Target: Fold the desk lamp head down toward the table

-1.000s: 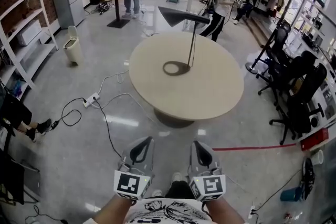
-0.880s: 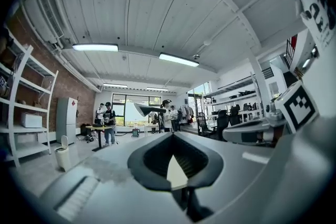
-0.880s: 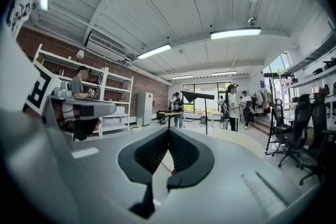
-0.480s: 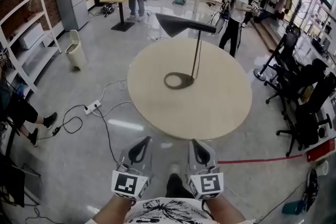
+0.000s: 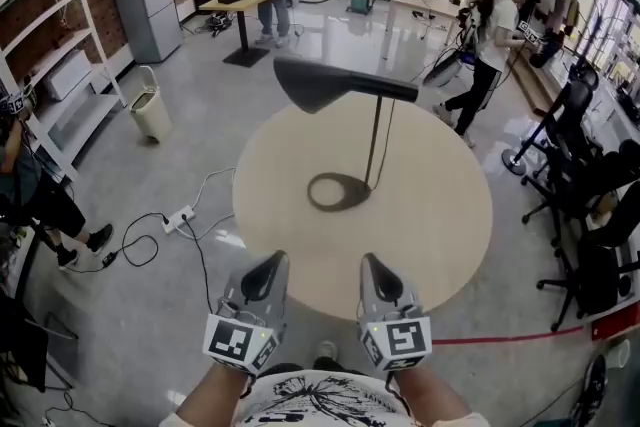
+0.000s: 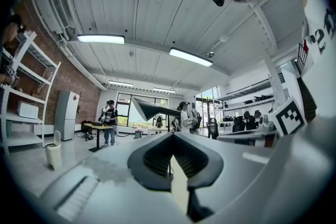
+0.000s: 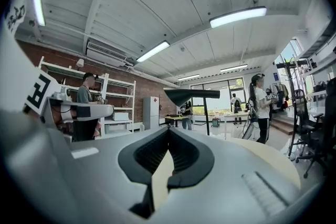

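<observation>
Desk lamp [image 5: 375, 140] stands upright approx. mid round table [image 5: 440, 235], head [image 5: 335, 85] level & aimed left; left gripper [image 5: 268, 265] & right gripper [image 5: 372, 265] side by side over table's near edge.

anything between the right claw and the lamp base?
Nothing. In the head view only bare tabletop lies between the right claw and the lamp base. The claw is shut and empty.

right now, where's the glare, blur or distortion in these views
Head view: wide-angle bending at the edges, window glare on the glossy floor, desk lamp sharp. Left gripper view: heavy fisheye with black corners, the left gripper soft up close, ceiling light blown out. Right gripper view: the same fisheye, the right gripper blurred, the desk lamp fairly crisp.
</observation>
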Demonstrator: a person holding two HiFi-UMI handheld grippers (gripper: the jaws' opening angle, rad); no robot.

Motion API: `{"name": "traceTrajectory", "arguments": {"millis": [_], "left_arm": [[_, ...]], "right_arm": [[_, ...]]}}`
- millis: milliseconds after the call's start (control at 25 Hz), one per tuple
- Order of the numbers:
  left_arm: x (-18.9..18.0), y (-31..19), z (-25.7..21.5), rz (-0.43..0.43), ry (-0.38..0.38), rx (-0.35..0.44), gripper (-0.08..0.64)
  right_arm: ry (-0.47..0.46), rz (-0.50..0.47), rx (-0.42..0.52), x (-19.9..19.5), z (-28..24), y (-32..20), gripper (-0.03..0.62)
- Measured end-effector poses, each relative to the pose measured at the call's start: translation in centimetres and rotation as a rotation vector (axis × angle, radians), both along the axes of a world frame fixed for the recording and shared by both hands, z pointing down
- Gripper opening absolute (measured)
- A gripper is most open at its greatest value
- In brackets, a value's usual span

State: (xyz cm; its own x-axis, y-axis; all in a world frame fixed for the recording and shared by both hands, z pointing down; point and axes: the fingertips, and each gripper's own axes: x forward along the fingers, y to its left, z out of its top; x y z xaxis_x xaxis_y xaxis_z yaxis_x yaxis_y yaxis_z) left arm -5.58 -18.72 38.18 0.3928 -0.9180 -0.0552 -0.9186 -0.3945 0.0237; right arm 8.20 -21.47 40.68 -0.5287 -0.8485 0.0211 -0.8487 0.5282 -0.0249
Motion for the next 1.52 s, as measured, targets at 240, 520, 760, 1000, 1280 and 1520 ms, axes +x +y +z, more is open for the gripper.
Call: {"name": "traceTrajectory", "arguments": {"millis": [240, 520, 760, 1000, 1280, 1520], "left_arm": [[-0.6, -4.1, 0.3, -0.026, 0.026, -0.028, 0.003], [-1.6, -9.4, 0.8, -0.022, 0.029, -0.063, 0.003], [-2.5, -15.3, -1.8, 0.003, 0.020, -0.010, 0.003], [-4.4, -20.6, -7.0, 0.042, 0.009, 0.087, 0.003], [-6.3, -24.4, -15.3, 0.033, -0.054, 0.281, 0.003], [-7.9, -28.0, -17.2, 0.053, -0.060, 0.273, 0.003]], "right_arm": [[-0.004, -0.008, -0.002, 0.5, -0.5, -4.8, 0.009], [0.023, -0.006, -0.022, 0.4, -0.1, -9.4, 0.009], [0.050, 0.017, -0.060, 0.0, -0.5, -13.3, 0.009], [0.061, 0.042, -0.049, -1.2, -1.7, -17.3, 0.009], [0.079, 0.034, -0.053, -2.8, -1.6, -19.7, 0.009], [0.106, 0.017, -0.073, -4.7, -0.4, -19.9, 0.009]]}}
